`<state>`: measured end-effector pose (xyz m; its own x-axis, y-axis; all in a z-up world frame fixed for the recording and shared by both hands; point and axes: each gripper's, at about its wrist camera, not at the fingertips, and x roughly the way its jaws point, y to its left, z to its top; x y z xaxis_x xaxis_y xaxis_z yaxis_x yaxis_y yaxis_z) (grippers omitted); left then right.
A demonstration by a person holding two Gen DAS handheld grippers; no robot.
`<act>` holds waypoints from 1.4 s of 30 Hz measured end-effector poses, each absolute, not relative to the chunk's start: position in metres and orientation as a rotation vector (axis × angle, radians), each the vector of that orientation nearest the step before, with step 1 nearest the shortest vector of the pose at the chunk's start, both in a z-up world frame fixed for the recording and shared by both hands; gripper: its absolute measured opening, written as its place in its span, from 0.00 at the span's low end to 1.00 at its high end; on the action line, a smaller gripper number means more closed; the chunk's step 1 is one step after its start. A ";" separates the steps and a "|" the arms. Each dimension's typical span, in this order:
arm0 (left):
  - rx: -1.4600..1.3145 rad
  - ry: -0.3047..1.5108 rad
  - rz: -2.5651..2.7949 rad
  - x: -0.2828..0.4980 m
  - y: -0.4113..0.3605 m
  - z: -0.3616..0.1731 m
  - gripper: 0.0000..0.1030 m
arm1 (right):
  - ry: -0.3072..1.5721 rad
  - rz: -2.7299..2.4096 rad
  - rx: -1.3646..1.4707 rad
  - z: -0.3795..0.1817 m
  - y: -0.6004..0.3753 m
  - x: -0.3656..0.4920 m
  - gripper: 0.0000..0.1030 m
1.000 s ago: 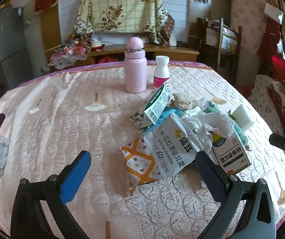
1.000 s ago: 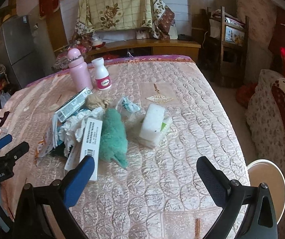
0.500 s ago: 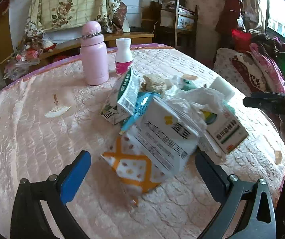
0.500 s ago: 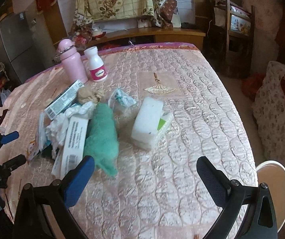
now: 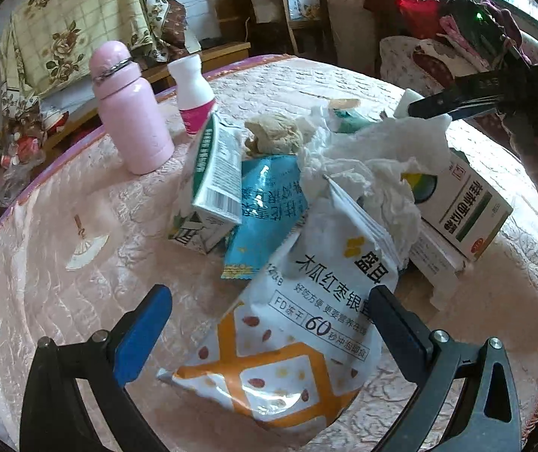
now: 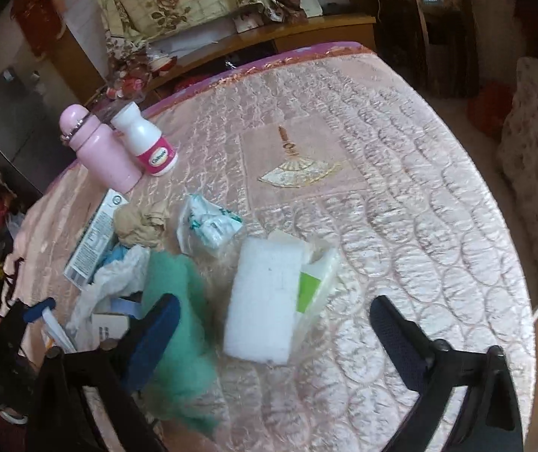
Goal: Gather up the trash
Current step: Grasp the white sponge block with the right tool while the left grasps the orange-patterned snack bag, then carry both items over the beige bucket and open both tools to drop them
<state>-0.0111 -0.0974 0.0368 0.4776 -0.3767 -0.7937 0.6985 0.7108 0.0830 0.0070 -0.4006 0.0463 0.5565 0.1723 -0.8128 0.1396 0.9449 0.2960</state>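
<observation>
My left claw (image 5: pixel 269 324) is spread wide around a crinkled white snack pouch (image 5: pixel 299 324) with orange lattice print, lying at the litter pile's near edge on the worktop (image 5: pixel 61 226). My right claw (image 6: pixel 272 331) gapes too, over a white foam block (image 6: pixel 265 301) beside a green fuzzy rag (image 6: pixel 178 301).

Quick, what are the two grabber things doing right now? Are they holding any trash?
Left gripper: open, holding nothing, fingers either side of the white snack pouch.
Right gripper: open, holding nothing, above the white sponge block.
</observation>
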 end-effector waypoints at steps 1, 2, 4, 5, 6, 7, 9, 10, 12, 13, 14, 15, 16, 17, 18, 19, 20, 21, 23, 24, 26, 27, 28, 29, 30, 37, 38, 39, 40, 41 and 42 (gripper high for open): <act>0.397 0.861 -0.709 -0.012 -0.096 0.038 0.85 | 0.985 0.020 0.338 0.047 -0.399 0.008 0.74; 0.381 0.875 -0.708 -0.012 -0.095 0.038 0.72 | 0.986 0.015 0.322 0.047 -0.396 0.008 0.50; 0.339 0.891 -0.680 -0.013 -0.088 0.041 0.46 | 0.993 0.013 0.308 0.045 -0.394 0.009 0.32; 0.309 0.901 -0.671 -0.013 -0.084 0.043 0.28 | 0.986 0.030 0.313 0.044 -0.393 0.007 0.31; 0.264 0.919 -0.664 -0.013 -0.078 0.045 0.19 | 0.977 0.040 0.309 0.045 -0.391 0.004 0.30; 0.213 0.939 -0.661 -0.014 -0.070 0.047 0.18 | 0.963 0.040 0.299 0.047 -0.390 0.001 0.30; 0.175 0.942 -0.653 -0.020 -0.059 0.052 0.12 | 0.934 0.049 0.281 0.054 -0.390 -0.009 0.29; 0.162 0.942 -0.649 -0.024 -0.056 0.054 0.10 | 0.920 0.060 0.274 0.060 -0.389 -0.016 0.29; 0.112 0.951 -0.634 -0.033 -0.049 0.059 0.07 | 0.902 0.076 0.261 0.067 -0.388 -0.027 0.29; 0.089 0.953 -0.627 -0.036 -0.047 0.061 0.07 | 0.899 0.083 0.262 0.070 -0.388 -0.031 0.28; 0.071 0.947 -0.624 -0.040 -0.045 0.066 0.07 | 0.893 0.092 0.266 0.074 -0.388 -0.036 0.28; 0.057 0.932 -0.623 -0.047 -0.044 0.073 0.07 | 0.888 0.097 0.268 0.076 -0.389 -0.040 0.28; 0.049 0.921 -0.628 -0.053 -0.042 0.080 0.07 | 0.878 0.100 0.266 0.081 -0.390 -0.047 0.28; 0.039 0.902 -0.636 -0.060 -0.042 0.088 0.07 | 0.873 0.102 0.263 0.084 -0.391 -0.051 0.28; 0.032 0.885 -0.641 -0.066 -0.043 0.097 0.07 | 0.868 0.103 0.260 0.087 -0.392 -0.056 0.28; 0.024 0.874 -0.649 -0.071 -0.045 0.104 0.07 | 0.862 0.104 0.256 0.090 -0.394 -0.064 0.28; 0.016 0.866 -0.661 -0.074 -0.048 0.111 0.07 | 0.860 0.105 0.251 0.092 -0.396 -0.069 0.28; 0.009 0.860 -0.672 -0.075 -0.054 0.119 0.07 | 0.859 0.103 0.246 0.093 -0.398 -0.074 0.28; 0.007 0.834 -0.698 -0.082 -0.067 0.132 0.07 | 0.856 0.096 0.244 0.096 -0.404 -0.085 0.28; 0.005 0.821 -0.714 -0.086 -0.074 0.140 0.07 | 0.857 0.087 0.244 0.097 -0.408 -0.091 0.28; 0.008 0.797 -0.743 -0.093 -0.094 0.149 0.07 | 0.864 0.065 0.243 0.097 -0.418 -0.103 0.28; 0.014 0.787 -0.755 -0.097 -0.106 0.151 0.07 | 0.865 0.058 0.243 0.096 -0.422 -0.105 0.28; 0.023 0.781 -0.769 -0.100 -0.122 0.153 0.07 | 0.865 0.043 0.244 0.096 -0.430 -0.112 0.28; 0.029 0.782 -0.779 -0.101 -0.134 0.153 0.07 | 0.867 0.027 0.244 0.094 -0.436 -0.118 0.28; 0.035 0.785 -0.797 -0.103 -0.149 0.152 0.07 | 0.869 0.011 0.252 0.093 -0.443 -0.124 0.28; 0.062 0.832 -0.925 -0.123 -0.259 0.133 0.07 | 0.895 -0.132 0.303 0.085 -0.513 -0.168 0.28; 0.068 0.836 -0.934 -0.126 -0.276 0.129 0.07 | 0.898 -0.153 0.304 0.082 -0.522 -0.174 0.28; 0.072 0.840 -0.942 -0.128 -0.291 0.126 0.07 | 0.903 -0.182 0.307 0.079 -0.534 -0.181 0.28; 0.073 0.849 -0.953 -0.129 -0.306 0.123 0.07 | 0.906 -0.197 0.312 0.078 -0.541 -0.186 0.28; 0.071 0.864 -0.968 -0.130 -0.321 0.119 0.07 | 0.912 -0.228 0.326 0.074 -0.555 -0.195 0.28; 0.065 0.876 -0.981 -0.131 -0.335 0.115 0.07 | 0.916 -0.251 0.339 0.071 -0.566 -0.201 0.29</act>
